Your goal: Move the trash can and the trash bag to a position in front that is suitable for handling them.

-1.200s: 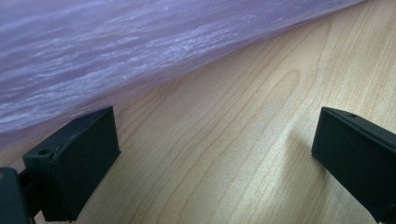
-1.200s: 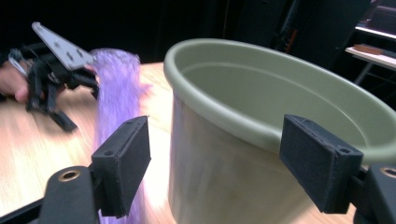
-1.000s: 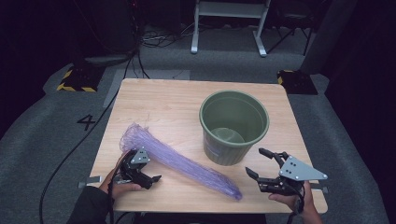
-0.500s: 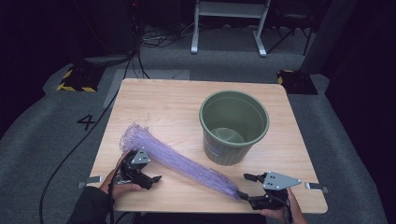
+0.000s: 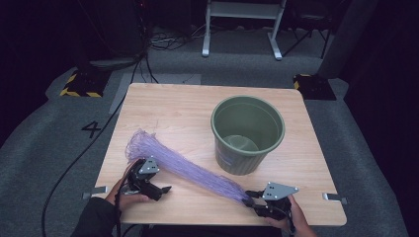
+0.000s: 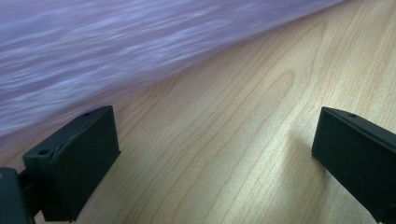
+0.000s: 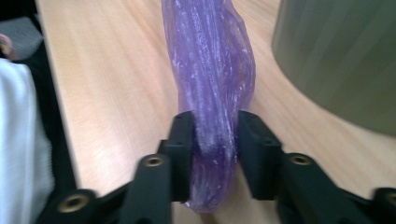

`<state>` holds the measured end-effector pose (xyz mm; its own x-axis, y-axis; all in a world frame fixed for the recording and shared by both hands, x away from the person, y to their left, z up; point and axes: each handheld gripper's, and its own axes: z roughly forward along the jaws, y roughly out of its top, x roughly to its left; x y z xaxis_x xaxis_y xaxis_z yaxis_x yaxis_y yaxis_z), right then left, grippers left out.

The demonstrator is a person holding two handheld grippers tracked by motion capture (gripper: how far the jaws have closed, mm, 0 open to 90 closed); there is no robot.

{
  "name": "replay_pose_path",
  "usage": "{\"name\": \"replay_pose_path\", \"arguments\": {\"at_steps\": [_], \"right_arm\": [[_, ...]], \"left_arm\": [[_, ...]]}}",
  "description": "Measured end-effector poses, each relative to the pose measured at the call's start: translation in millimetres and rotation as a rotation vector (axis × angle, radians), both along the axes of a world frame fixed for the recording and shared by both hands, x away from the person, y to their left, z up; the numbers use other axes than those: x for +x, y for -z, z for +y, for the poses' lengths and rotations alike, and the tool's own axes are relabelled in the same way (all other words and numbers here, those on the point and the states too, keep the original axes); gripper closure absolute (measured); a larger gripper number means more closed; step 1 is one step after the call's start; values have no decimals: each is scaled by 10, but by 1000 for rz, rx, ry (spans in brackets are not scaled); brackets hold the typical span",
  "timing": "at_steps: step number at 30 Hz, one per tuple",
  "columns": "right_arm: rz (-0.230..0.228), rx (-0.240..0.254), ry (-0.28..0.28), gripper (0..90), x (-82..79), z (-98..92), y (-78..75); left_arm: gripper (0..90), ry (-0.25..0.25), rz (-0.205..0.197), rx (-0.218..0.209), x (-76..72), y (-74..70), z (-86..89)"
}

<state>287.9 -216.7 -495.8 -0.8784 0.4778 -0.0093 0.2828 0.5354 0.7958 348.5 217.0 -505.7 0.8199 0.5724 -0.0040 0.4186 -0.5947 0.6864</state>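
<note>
A long purple plastic bag lies slantwise across the front of the wooden table, its bunched wide end at the left. My right gripper sits low at the bag's narrow right end. Its jaws have just been closing, and in the right gripper view both pads press the purple bag between them, right gripper shut on it. My left gripper rests by the bag's wide end. In the left gripper view its jaws stand wide apart, left gripper over bare wood, with the bag just beyond.
A green plastic bin stands upright right of the table's centre, just behind the bag's narrow end; its wall looms close to my right gripper. Metal brackets stick out at the table's front corners. Dark floor, cables and a stand lie beyond.
My right gripper has come down from above the table's front right to the bag's narrow end and its jaws have closed on it. The left gripper has stayed put.
</note>
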Motion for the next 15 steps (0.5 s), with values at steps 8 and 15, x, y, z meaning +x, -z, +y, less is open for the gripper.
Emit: {"name": "replay_pose_path", "arguments": {"at_steps": [8,15], "right_arm": [[-13,-9,30,774,112,145,64],[-16,-39,86,768,200,221,70]], "left_arm": [[3,3,2,-2,6,1,-11],[3,5,3,-1,8,0,-65]]}}
